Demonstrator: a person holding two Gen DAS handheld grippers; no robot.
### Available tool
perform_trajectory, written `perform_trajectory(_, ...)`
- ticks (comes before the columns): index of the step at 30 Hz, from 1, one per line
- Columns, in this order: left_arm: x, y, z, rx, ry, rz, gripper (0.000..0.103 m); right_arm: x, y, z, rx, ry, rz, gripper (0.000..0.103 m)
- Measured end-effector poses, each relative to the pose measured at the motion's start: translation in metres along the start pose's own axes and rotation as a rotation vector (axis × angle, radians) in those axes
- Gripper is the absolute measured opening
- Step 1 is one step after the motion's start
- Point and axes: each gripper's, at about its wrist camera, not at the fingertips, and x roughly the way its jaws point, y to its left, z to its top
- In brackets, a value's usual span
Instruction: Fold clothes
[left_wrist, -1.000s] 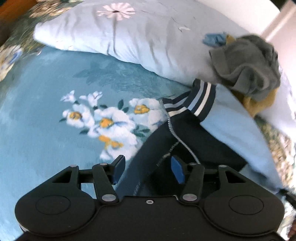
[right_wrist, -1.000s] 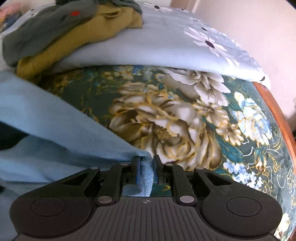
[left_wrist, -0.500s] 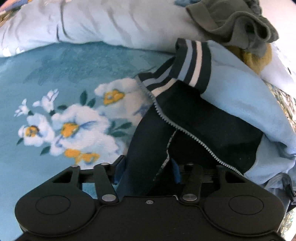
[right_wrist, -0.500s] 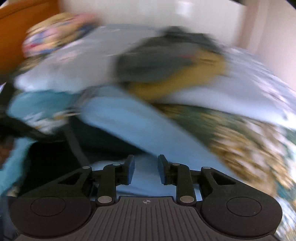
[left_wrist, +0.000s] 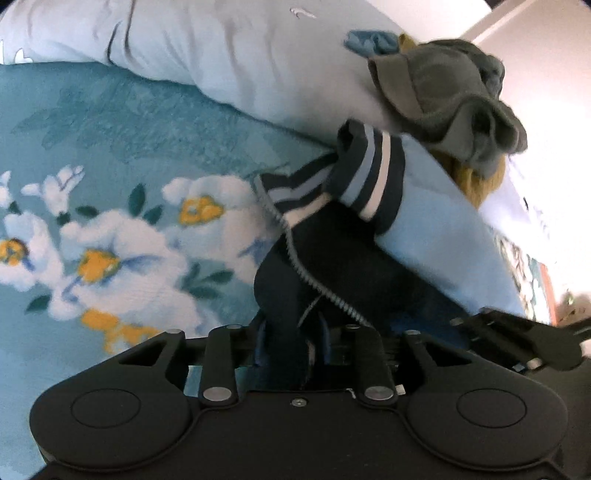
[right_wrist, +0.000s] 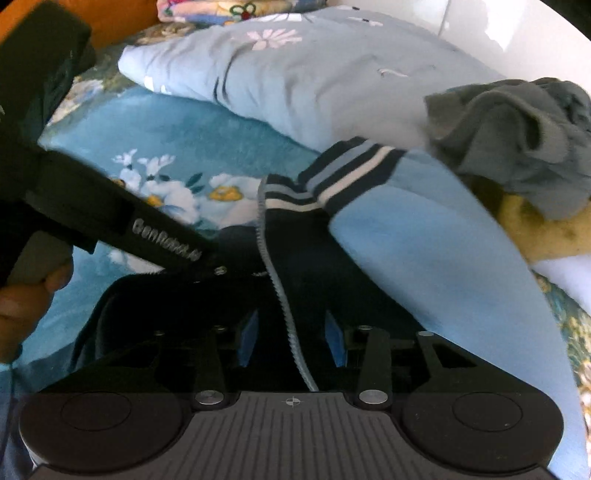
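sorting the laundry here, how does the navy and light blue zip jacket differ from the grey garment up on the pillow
The jacket lies spread on the teal floral bedspread; the grey garment sits bunched in a heap on the pale pillow.
The jacket is two-toned, with a striped collar and a zip; the grey garment is plain, with no fastening showing.
The left gripper is closing on the jacket's navy edge; nothing touches the grey garment.
Both are soft clothes, unfolded.

Daylight from upper right, blown-out glare there, dark foreground, fisheye-bent edges, slight blur
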Motion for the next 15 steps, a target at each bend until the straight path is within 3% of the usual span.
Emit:
perform_trajectory(4,0.008,-0.006,0.007,0.025,-0.02,-0.006,0.025,0.014,0.003,0.004,0.019,-0.012,-0.106,0.029)
perform_trajectory(5,0.009,-0.006,0.009,0.021,-0.029,-0.008,0.024,0.016,0.0,0.005,0.04,-0.007,-0.114,0.018)
perform_trajectory(7,0.009,-0.008,0.01,0.021,-0.059,0.015,0.005,0.017,-0.008,0.005,0.081,-0.01,-0.119,0.008)
perform_trajectory(8,0.008,-0.009,0.011,0.019,-0.073,0.037,0.005,0.014,-0.01,0.006,0.097,-0.017,-0.117,0.005)
perform_trajectory(15,-0.031,-0.002,0.014,-0.073,-0.228,0.046,0.004,-0.024,-0.004,0.013,0.125,-0.124,-0.087,0.004)
